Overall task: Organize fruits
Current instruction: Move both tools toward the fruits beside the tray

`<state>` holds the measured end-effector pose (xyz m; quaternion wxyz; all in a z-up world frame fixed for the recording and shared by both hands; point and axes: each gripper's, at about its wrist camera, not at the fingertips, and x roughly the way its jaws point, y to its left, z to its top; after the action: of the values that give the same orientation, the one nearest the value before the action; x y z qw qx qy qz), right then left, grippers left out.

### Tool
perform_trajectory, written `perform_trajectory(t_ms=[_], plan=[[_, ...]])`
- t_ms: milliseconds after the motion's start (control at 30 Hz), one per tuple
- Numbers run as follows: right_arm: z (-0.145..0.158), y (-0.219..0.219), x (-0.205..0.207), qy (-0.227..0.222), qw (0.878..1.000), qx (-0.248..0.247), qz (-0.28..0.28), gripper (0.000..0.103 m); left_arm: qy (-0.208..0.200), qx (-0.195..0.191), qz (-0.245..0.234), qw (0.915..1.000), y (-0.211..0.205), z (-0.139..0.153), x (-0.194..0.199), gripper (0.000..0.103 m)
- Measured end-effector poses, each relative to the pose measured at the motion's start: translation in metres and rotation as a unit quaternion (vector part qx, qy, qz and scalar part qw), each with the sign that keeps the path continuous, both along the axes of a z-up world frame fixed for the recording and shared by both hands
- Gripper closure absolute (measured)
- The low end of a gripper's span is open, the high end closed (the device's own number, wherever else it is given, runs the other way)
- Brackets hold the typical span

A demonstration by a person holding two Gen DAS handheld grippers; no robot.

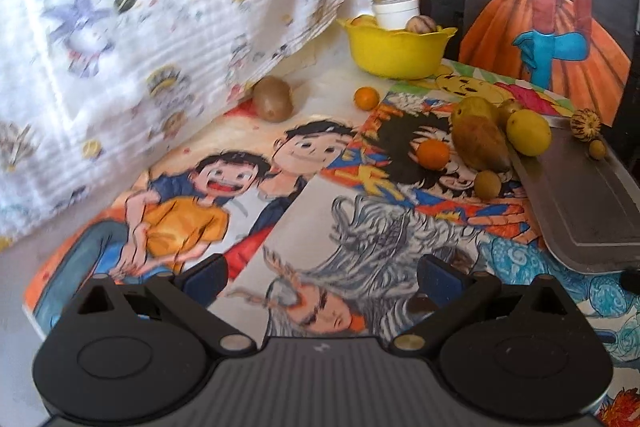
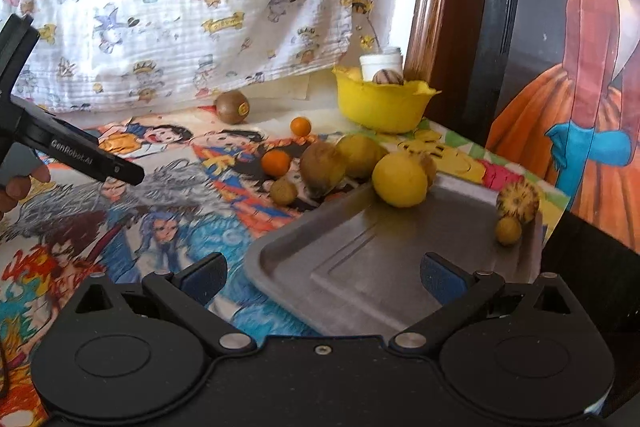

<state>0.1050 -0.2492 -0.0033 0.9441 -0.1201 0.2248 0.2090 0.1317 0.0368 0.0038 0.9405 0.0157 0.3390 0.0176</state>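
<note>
A grey metal tray (image 2: 360, 267) lies at the right of the picture-covered table; it also shows in the left wrist view (image 1: 592, 195). On it sit a yellow lemon (image 2: 399, 179), a striped round fruit (image 2: 517, 202) and a small yellow fruit (image 2: 508, 230). Beside the tray lie brownish fruits (image 2: 322, 163), an orange (image 2: 276, 163) and a small round fruit (image 2: 283, 191). A kiwi (image 2: 232, 107) and a small orange (image 2: 300, 126) lie farther back. A yellow bowl (image 2: 380, 103) holds fruit. My left gripper (image 1: 320, 275) and right gripper (image 2: 322, 273) are open and empty.
A white jar (image 2: 380, 65) stands in or behind the bowl. A cartoon-print cloth (image 2: 180, 7) hangs at the back. A wooden frame (image 2: 432, 7) and a painted panel (image 2: 580, 87) stand at the right. The left gripper's body (image 2: 80, 155) shows at the left.
</note>
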Motion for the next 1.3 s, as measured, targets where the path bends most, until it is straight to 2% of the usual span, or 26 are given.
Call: perform_trajectory(t_ms=[233, 567, 700, 867, 1033, 1300], plan=[[0.007, -0.01, 0.017, -0.014, 1.0, -0.005, -0.017, 0.001, -0.012, -0.006, -0.049, 0.9987, -0.012, 0.001, 0.009, 0.0], [0.012, -0.027, 0.033, -0.001, 0.999, 0.023, -0.038, 0.001, -0.012, -0.006, -0.093, 0.9955, -0.038, -0.003, 0.022, 0.0], [0.012, -0.029, 0.038, 0.004, 0.999, 0.032, -0.044, 0.001, -0.011, 0.012, -0.123, 0.9922, -0.047, -0.004, 0.025, 0.0], [0.013, -0.03, 0.042, 0.007, 0.998, 0.041, -0.049, 0.001, -0.023, 0.055, -0.163, 0.9848, -0.057, -0.004, 0.03, 0.0], [0.013, -0.022, 0.046, 0.016, 0.999, 0.041, -0.029, 0.003, -0.045, 0.077, -0.173, 0.981, -0.049, 0.0, 0.043, 0.0], [0.005, 0.019, 0.06, 0.044, 0.998, 0.014, 0.041, 0.01, -0.059, 0.054, -0.166, 0.9829, -0.028, 0.001, 0.078, 0.001]])
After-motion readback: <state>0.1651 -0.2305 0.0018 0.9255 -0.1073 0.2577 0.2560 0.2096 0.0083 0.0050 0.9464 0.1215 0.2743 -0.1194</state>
